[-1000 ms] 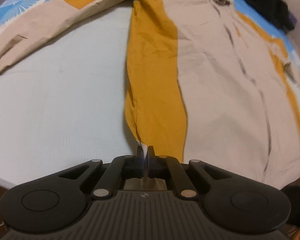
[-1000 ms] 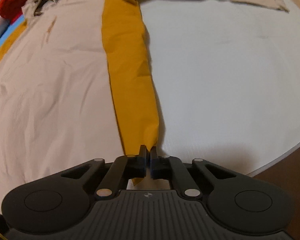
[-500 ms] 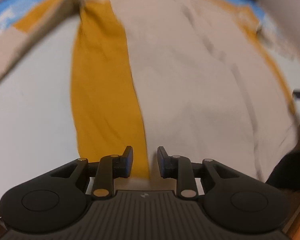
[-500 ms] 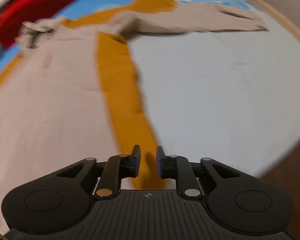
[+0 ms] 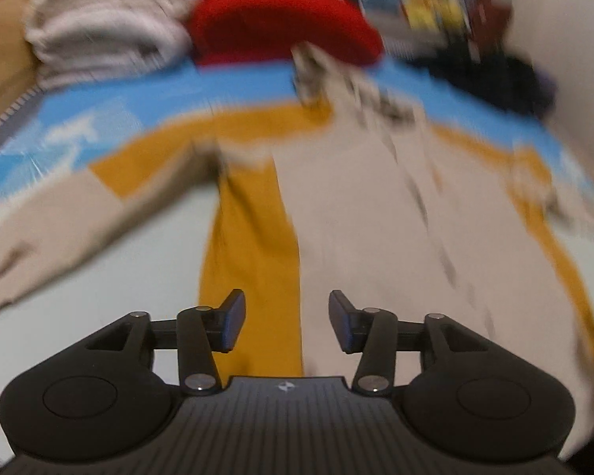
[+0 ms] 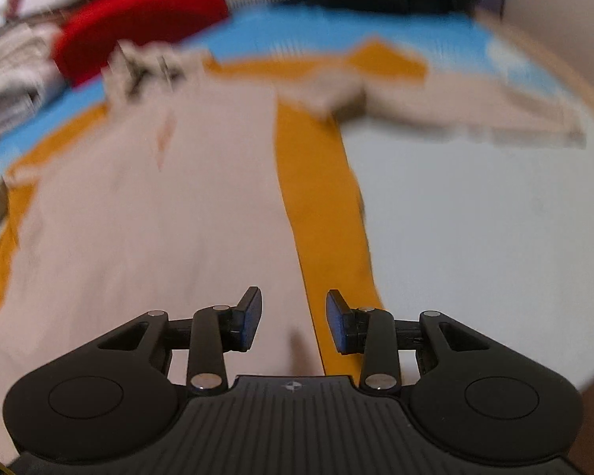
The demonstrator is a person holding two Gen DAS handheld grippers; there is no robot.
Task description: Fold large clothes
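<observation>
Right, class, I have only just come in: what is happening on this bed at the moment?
A person with a gripper in each hand is folding a beige and mustard shirt spread flat on the bed. The left gripper and the right gripper are both open, above the shirt's lower part, holding nothing. Both sleeves lie spread out sideways, so no fold shows yet. Both pictures are blurred.

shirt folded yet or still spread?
Spread: shirt lies flat, both sleeves out sideways. Left gripper and right gripper open, empty.
</observation>
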